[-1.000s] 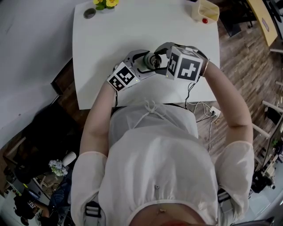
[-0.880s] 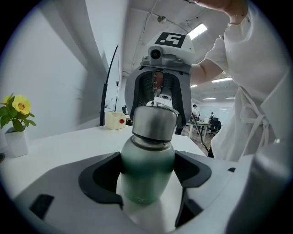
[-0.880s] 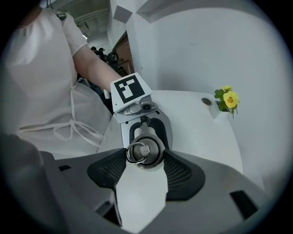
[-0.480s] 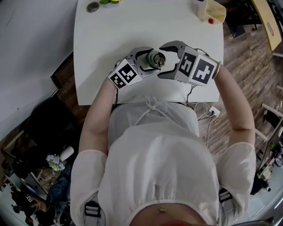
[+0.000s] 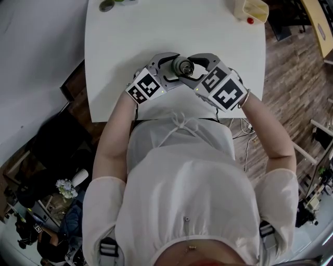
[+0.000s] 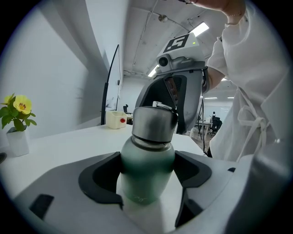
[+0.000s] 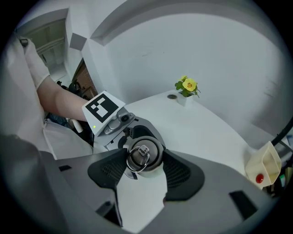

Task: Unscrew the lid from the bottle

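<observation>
From the head view, a person stands at a white table (image 5: 156,31) with a gripper in each hand. The bottle (image 5: 182,66) stands upright on the table, close to the near edge, and we look down on its top. The left gripper (image 5: 170,70) comes in from the left and the right gripper (image 5: 193,68) from the right. Both close around the bottle, so the two grippers meet there. A yellow box (image 5: 251,9) sits at the far right corner of the table, well apart from the bottle.

In the left gripper view, the green bottle (image 6: 147,173) stands between the two dark pads. The pads press on both sides of its body, so this gripper holds the bottle tight. The silver lid (image 6: 154,123) is on the bottle's top. The right gripper (image 6: 176,98) reaches over the lid from behind (its marked cube is up high). A yellow flower (image 6: 18,107) stands far off to the left, and the box (image 6: 115,119) sits far back.

In the right gripper view, we look down on the lid (image 7: 144,155). It sits between this gripper's two pads, which have just been closing and now touch it on both sides. A small metal ring (image 7: 136,162) lies on the lid's top. The flower (image 7: 187,86) stands at the far end of the table, and the box (image 7: 265,167) is at the right.
</observation>
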{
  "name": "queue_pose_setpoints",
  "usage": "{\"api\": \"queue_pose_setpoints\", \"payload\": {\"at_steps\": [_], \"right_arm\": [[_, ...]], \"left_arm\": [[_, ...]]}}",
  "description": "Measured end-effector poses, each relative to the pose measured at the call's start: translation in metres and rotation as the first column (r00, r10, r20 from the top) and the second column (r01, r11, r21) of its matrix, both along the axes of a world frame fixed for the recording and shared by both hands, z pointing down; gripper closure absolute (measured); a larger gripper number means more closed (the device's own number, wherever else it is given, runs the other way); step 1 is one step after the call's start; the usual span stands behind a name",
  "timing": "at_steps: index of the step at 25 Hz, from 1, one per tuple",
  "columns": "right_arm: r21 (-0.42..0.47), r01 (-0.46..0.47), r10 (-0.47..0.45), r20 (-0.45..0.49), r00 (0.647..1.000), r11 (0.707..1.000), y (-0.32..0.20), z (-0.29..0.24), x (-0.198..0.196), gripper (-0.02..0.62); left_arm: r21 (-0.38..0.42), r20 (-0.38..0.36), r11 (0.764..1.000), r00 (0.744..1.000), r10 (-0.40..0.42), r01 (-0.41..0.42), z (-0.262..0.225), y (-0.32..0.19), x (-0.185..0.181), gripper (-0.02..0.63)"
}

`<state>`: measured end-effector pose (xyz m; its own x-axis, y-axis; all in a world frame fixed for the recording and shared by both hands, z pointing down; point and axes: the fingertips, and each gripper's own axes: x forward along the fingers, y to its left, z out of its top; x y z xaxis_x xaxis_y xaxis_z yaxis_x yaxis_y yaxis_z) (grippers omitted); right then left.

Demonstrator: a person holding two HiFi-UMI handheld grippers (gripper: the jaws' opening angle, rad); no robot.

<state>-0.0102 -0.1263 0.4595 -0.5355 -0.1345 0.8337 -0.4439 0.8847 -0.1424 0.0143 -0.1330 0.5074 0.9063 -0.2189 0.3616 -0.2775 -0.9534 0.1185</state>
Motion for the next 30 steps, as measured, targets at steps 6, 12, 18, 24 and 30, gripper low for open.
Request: {"api": "queue_pose_setpoints", "payload": {"at_steps": [6,12,18,24,30], "right_arm": [[0.003,0.067,-0.067,-0.029,0.997,0.998,0.0007,0.0005,0.002,0.337],[0.004,0.276,-0.274,-0.095,0.957,0.961,0.0037,0.0045,0.0007,0.339],[0.017,0.554,-0.545,-0.157,0.824,0.833,0.0073,0.0043,0.0015,0.339],[0.04,0.71,-0.68,-0.255,0.688,0.703,0.0094,0.0047,0.0015,0.338],[0.079,0.571,-0.553,-0.171,0.816,0.818,0.0037,-0.001,-0.0022,0.311]], "left_arm": [[0.003,0.006,1.0,1.0,0.004,-0.004,-0.0002,-0.0007,0.001,0.23],[0.004,0.004,1.0,1.0,0.006,-0.006,0.0013,0.0001,-0.0014,0.23],[0.001,0.002,1.0,1.0,0.002,-0.002,0.0013,0.0008,-0.0014,0.23],[0.004,-0.002,1.0,1.0,0.001,-0.001,0.0007,0.001,-0.003,0.23],[-0.006,-0.01,1.0,1.0,-0.001,0.001,0.0005,0.0003,-0.0011,0.23]]}}
